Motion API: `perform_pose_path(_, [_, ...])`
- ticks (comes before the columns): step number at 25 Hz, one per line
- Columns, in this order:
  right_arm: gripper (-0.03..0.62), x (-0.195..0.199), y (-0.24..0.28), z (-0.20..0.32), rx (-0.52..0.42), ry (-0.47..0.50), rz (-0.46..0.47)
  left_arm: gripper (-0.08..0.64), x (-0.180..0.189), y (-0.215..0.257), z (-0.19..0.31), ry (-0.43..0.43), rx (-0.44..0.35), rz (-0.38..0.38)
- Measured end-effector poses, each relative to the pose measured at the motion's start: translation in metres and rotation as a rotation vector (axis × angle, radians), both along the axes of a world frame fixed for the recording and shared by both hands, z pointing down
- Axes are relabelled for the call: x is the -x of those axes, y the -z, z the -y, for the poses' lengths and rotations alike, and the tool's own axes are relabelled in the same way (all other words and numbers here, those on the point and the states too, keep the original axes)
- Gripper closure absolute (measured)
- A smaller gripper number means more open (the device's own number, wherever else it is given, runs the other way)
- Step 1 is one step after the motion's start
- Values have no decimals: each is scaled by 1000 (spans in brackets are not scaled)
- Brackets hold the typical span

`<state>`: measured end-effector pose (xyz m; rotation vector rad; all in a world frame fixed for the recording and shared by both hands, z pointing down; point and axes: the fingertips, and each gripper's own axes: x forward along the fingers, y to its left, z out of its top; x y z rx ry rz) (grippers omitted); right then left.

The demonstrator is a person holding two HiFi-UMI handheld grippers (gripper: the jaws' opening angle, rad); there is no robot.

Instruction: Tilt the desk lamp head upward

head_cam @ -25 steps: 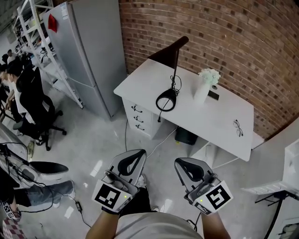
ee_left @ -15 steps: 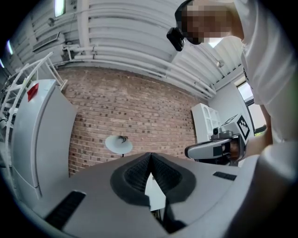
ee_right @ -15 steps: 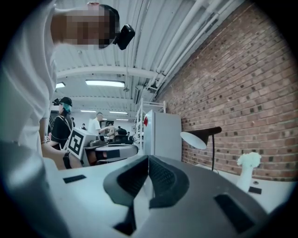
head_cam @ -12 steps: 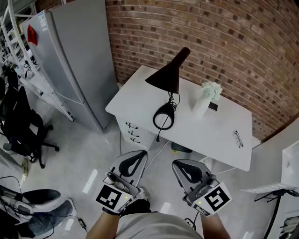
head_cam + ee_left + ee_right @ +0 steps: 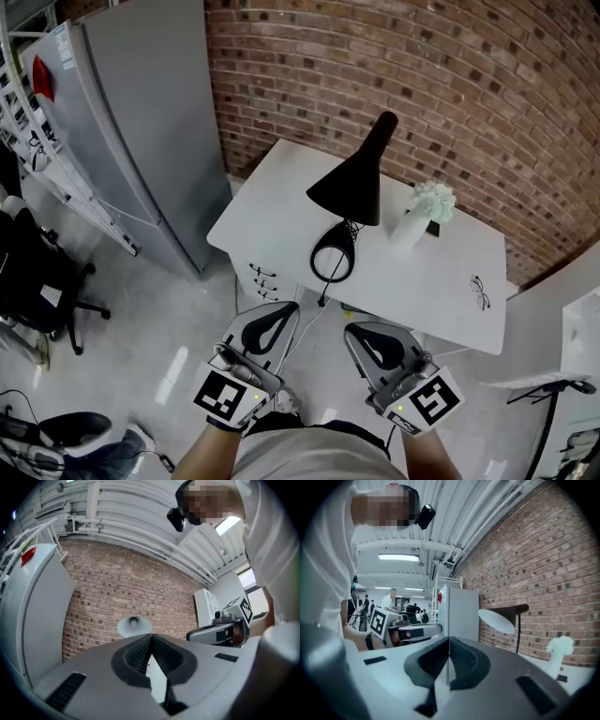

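A black desk lamp [image 5: 349, 187] is seen standing on a white bench [image 5: 272, 220] against a brick wall [image 5: 422, 75], near a white vase [image 5: 410, 225]. The left gripper [image 5: 281, 310] and right gripper [image 5: 360, 333] are held well apart from it, jaws closed on nothing.

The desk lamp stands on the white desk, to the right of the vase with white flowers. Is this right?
No. The head view shows the desk lamp on the white desk, but to the left of the vase with white flowers.
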<state>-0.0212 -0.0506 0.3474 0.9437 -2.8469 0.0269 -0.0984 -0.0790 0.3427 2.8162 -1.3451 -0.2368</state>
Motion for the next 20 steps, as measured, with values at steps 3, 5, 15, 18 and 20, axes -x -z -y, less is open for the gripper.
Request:
perform_pose_path(3, [574, -1, -1, 8, 5, -14, 2, 552, -2, -2, 11, -12, 1, -5])
perform_pose_path(5, [574, -5, -2, 12, 13, -28, 7, 552, -8, -3, 15, -26, 7, -4])
perform_pose_path(15, [574, -26, -8, 51, 24, 15, 25, 552, -23, 0, 53, 38, -1, -2])
perform_pose_path(18, [574, -32, -4, 68, 17, 46, 22, 552, -29, 9, 67, 56, -10, -1])
perform_pose_path(20, [574, -36, -1, 81, 6, 57, 27, 552, -32, 14, 81, 71, -25, 1])
